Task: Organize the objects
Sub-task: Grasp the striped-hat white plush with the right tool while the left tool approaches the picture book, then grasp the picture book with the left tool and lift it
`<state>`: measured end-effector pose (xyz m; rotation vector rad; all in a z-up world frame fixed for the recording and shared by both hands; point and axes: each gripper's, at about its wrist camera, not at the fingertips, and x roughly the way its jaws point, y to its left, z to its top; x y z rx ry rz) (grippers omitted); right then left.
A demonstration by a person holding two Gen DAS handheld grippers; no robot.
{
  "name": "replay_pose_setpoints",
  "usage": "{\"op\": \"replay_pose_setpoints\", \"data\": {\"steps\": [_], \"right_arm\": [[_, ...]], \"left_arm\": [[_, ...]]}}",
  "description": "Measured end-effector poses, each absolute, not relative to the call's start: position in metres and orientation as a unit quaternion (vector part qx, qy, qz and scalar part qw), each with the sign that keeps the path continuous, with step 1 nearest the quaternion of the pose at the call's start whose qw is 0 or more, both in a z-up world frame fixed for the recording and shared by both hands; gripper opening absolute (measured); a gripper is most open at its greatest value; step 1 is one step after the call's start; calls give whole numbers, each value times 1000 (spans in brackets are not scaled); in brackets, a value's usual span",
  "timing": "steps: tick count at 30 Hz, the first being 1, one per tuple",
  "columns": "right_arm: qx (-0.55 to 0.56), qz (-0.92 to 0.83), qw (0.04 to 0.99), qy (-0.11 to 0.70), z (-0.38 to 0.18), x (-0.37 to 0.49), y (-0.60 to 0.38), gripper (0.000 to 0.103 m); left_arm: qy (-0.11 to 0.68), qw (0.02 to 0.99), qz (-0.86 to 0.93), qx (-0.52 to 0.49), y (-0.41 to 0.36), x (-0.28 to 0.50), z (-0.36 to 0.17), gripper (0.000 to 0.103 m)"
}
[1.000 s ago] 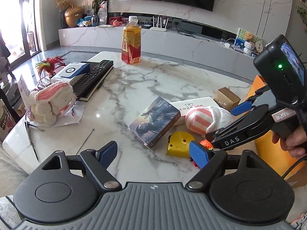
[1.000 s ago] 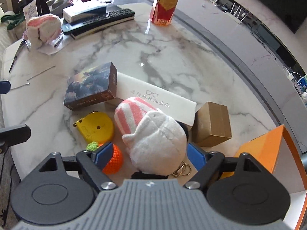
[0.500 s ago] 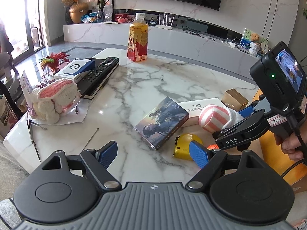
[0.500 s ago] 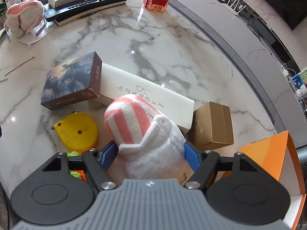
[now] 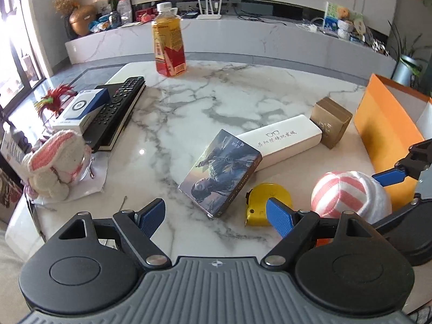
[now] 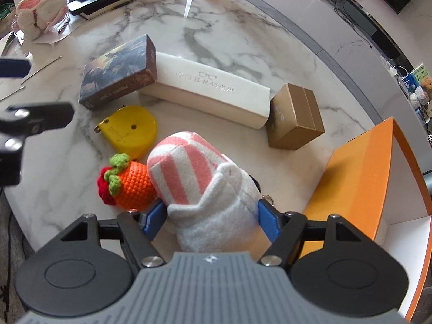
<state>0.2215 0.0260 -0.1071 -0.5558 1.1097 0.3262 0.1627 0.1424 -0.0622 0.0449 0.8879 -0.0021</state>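
Note:
A pink-and-white striped plush (image 6: 189,162) sits between the blue pads of my right gripper (image 6: 210,210), which is shut on its white lower half. In the left wrist view the same plush (image 5: 348,191) shows at the right, in front of the open orange box (image 5: 383,124). My left gripper (image 5: 214,210) is open above the table's near edge with nothing between its fingers. A yellow tape measure (image 6: 129,132) and an orange crochet fruit (image 6: 132,186) lie just left of the plush. Beyond them lie a picture-printed box (image 6: 118,73), a white glasses case (image 6: 205,89) and a small brown box (image 6: 294,118).
On the marble table (image 5: 216,100) a juice bottle (image 5: 168,46) stands at the far side. A black remote (image 5: 118,108), a blue-and-white box (image 5: 81,108) and a crochet bunny (image 5: 56,159) crowd the left edge. The orange box (image 6: 359,175) stands at the right.
My right gripper's pads have closed onto the striped plush and drawn it nearer, uncovering the crochet fruit. The left gripper's view has swung toward the right side of the table.

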Motion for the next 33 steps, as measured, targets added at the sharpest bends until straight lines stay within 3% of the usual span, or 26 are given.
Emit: {"op": "replay_pose_setpoints", "data": {"steps": [10, 21, 26, 33], "right_arm": [[-267, 168, 791, 525, -107, 216, 28, 74], [-279, 179, 790, 516, -109, 215, 27, 76], [-273, 180, 794, 513, -109, 216, 26, 76], [-265, 184, 805, 498, -107, 212, 23, 70]], "left_arm": [[448, 875, -139, 117, 128, 213, -82, 97], [489, 844, -200, 92, 152, 266, -97, 98], [510, 837, -186, 71, 154, 270, -109, 78], [504, 849, -151, 50, 157, 264, -108, 73]]}}
